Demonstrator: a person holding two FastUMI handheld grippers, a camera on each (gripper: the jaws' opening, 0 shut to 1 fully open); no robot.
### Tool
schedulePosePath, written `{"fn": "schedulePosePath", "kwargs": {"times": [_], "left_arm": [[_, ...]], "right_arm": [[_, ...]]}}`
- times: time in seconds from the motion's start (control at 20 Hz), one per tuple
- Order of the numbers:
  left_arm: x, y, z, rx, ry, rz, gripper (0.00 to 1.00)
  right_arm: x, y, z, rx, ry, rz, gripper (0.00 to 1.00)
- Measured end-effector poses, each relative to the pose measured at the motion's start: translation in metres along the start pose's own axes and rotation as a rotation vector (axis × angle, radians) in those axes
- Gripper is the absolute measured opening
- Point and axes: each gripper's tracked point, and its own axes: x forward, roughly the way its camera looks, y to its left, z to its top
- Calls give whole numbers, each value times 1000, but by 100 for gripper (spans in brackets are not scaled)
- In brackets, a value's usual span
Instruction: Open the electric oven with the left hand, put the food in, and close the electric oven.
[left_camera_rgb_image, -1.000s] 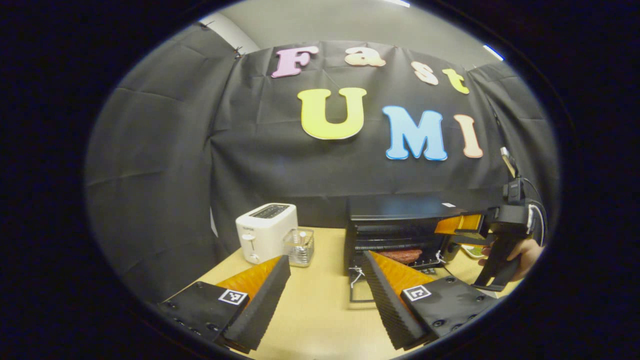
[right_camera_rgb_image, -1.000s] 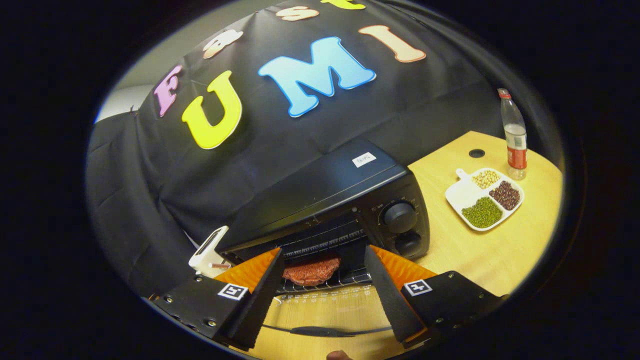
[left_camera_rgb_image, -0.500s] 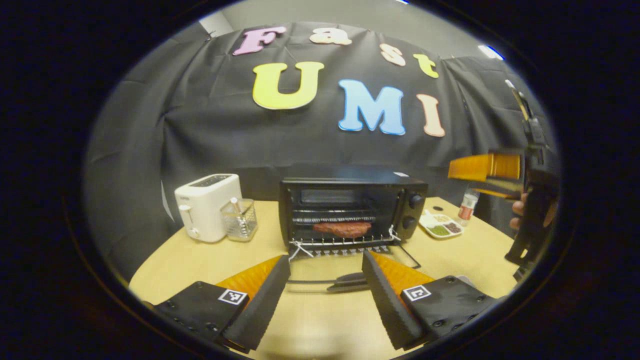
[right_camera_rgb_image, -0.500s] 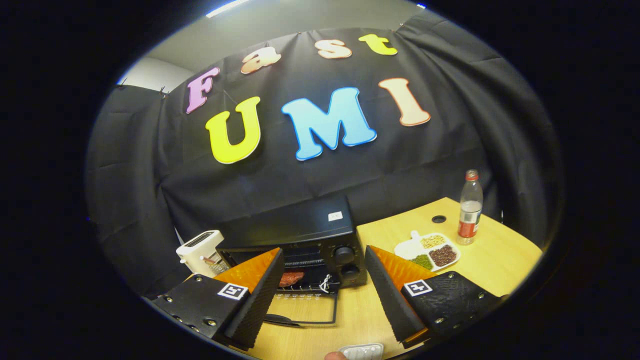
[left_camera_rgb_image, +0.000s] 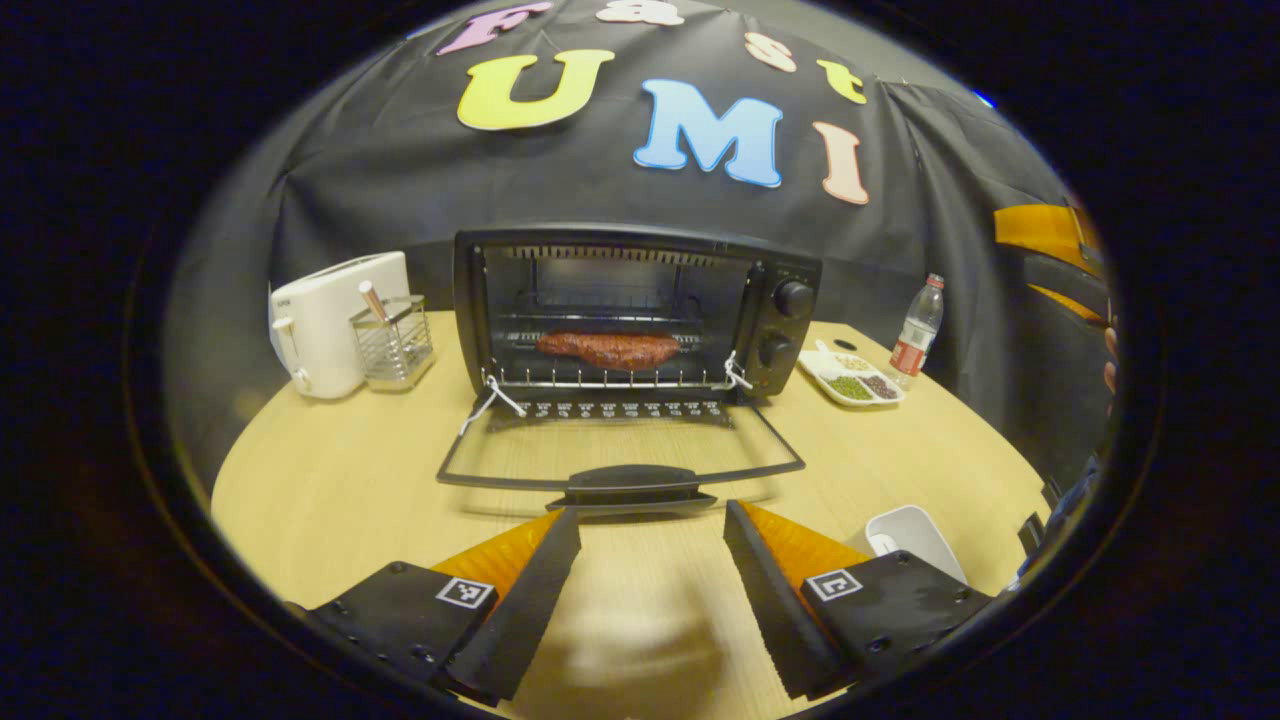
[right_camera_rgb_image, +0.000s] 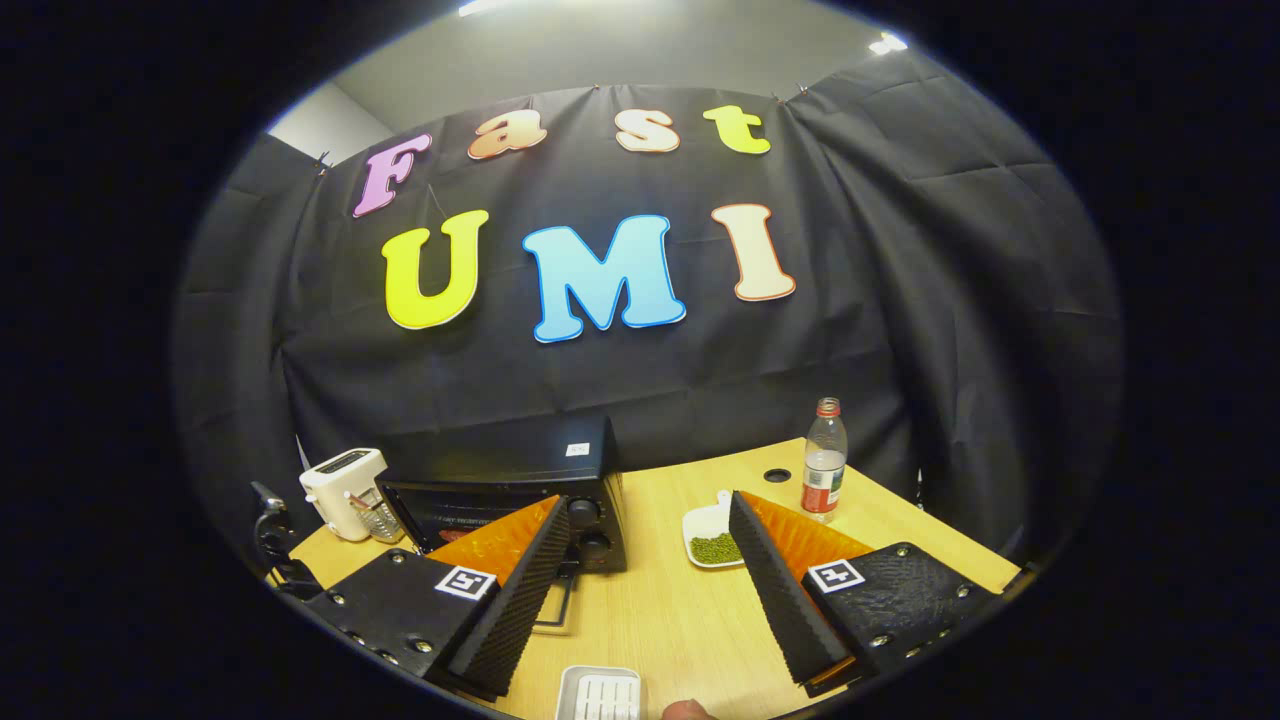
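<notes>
1. The left gripper (left_camera_rgb_image: 648, 570) is hovering low over the pale wooden round table (left_camera_rgb_image: 330, 480) with its two fingers spread wide and nothing lying between them.
2. Just ahead of those fingers, the black electric oven (left_camera_rgb_image: 640, 310) is standing with its glass door (left_camera_rgb_image: 620, 455) lying flat on the table, and the door's black handle (left_camera_rgb_image: 630, 480) is sitting near the fingertips without touching them.
3. The reddish-brown slab of meat (left_camera_rgb_image: 608, 349) is resting on the wire rack (left_camera_rgb_image: 600, 378) inside the oven's open cavity.
4. Two black round knobs (left_camera_rgb_image: 792, 298) are sitting one above the other on the oven's right panel.
5. To the left of the oven, a white two-slot toaster (left_camera_rgb_image: 335, 320) is standing just beside a clear square holder (left_camera_rgb_image: 392, 340) with a stick in it.
6. To the right of the oven, a white divided tray of beans (left_camera_rgb_image: 850, 375) is lying beside a clear plastic bottle with a red label (left_camera_rgb_image: 916, 330).
7. A small white dish (left_camera_rgb_image: 912, 535) is sitting on the table near the left gripper's right finger.
8. The right gripper (right_camera_rgb_image: 645, 590) is being held well back from the oven, its fingers also standing wide apart and gripping nothing.
9. In the right gripper view, the oven (right_camera_rgb_image: 520, 480) is showing partly behind the gripper's left finger, the bottle (right_camera_rgb_image: 822, 470) is standing upright, and a white ribbed tray (right_camera_rgb_image: 598, 692) is lying below the fingers.
</notes>
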Motion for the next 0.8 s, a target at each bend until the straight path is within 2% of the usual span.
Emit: {"fn": "schedulePosePath", "kwargs": {"times": [0.15, 0.3, 0.4, 0.45, 0.6, 0.7, 0.8], "left_arm": [[18, 1, -14, 13, 61, 33, 98], [32, 4, -23, 31, 100, 50, 100], [38, 6, -26, 34, 113, 64, 98], [41, 7, -28, 39, 124, 75, 100], [47, 12, -26, 65, 111, 108, 96], [47, 12, -23, 52, 97, 118, 100], [40, 13, -16, 46, 85, 117, 97]], "right_arm": [[-10, -15, 0, -40, 1, -37, 98], [-16, -23, 2, -43, -4, -65, 98], [-18, -31, -1, -71, -2, -84, 98], [-19, -34, -3, -85, 3, -90, 98], [-17, -38, -6, -88, 10, -101, 98], [-18, -43, -8, -101, 13, -113, 97], [-17, -40, -6, -112, 10, -103, 98]]}}
